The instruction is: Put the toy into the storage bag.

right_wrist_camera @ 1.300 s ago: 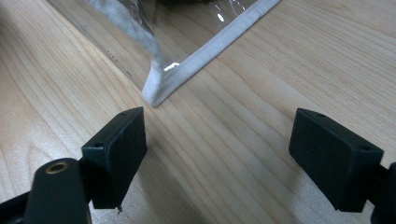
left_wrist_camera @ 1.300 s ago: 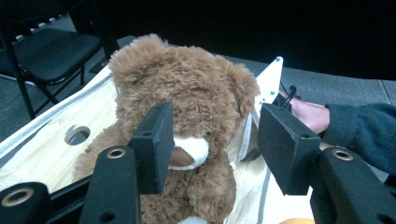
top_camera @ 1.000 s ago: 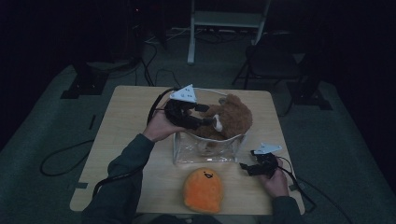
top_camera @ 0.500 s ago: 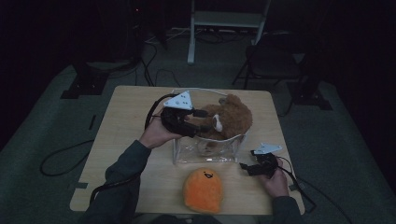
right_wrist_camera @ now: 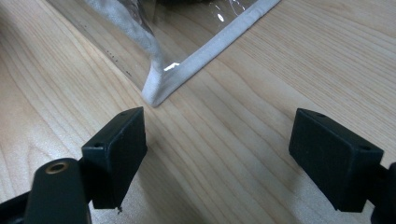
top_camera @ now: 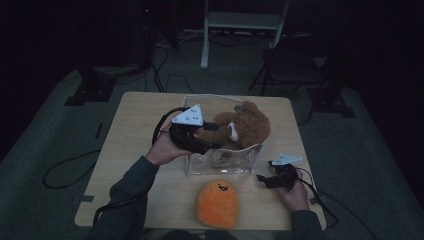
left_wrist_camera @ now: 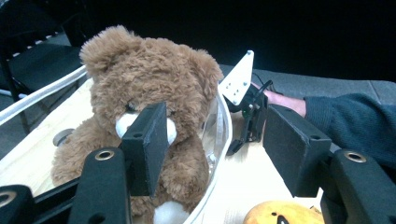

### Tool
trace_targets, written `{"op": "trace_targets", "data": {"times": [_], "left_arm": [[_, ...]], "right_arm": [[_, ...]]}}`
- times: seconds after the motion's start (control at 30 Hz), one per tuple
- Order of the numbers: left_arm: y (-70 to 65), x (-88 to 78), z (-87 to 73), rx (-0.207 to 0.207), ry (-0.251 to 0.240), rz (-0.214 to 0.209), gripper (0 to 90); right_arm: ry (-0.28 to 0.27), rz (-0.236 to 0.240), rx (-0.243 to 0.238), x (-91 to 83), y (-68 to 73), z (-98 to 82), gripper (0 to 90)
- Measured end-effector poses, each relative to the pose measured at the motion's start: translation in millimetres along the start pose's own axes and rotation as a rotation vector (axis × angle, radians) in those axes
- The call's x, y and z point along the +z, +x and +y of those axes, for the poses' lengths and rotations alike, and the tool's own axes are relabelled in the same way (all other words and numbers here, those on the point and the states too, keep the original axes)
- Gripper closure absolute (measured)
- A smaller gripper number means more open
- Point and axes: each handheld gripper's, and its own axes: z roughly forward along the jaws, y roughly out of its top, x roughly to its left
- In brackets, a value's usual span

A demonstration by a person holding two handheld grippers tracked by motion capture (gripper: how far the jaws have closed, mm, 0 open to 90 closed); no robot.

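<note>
While the teddy bear (top_camera: 243, 130) sits in the clear bin (top_camera: 220, 165) mid-bench, the left gripper (top_camera: 207, 135) has just been widening its fingers, nothing pinched. Its own view confirms release; backing out comes next. Right gripper (right_wrist_camera: 215, 158) fingers wide, idle.

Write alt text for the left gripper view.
A brown teddy bear sits in a clear bin, seen between the left gripper's open black jaws, which have just been opening with nothing gripped. Beyond, a sleeved hand holds the right gripper on the wooden table.
</note>
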Motion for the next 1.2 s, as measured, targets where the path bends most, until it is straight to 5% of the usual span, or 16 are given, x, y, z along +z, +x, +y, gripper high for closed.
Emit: {"op": "trace_targets", "data": {"times": [0.43, 1.2], "left_arm": [[-3.0, -2.9, -7.5, -0.011, -0.015, 0.003, 39.8], [-11.0, -0.2, -22.3, -0.031, -0.03, -0.067, 43.8]], "right_arm": [[0.0, 0.0, 0.0, 0.0, 0.0, 0.0, 18.3], [0.0, 0.0, 0.0, 0.0, 0.1, 0.0, 18.4]]}}
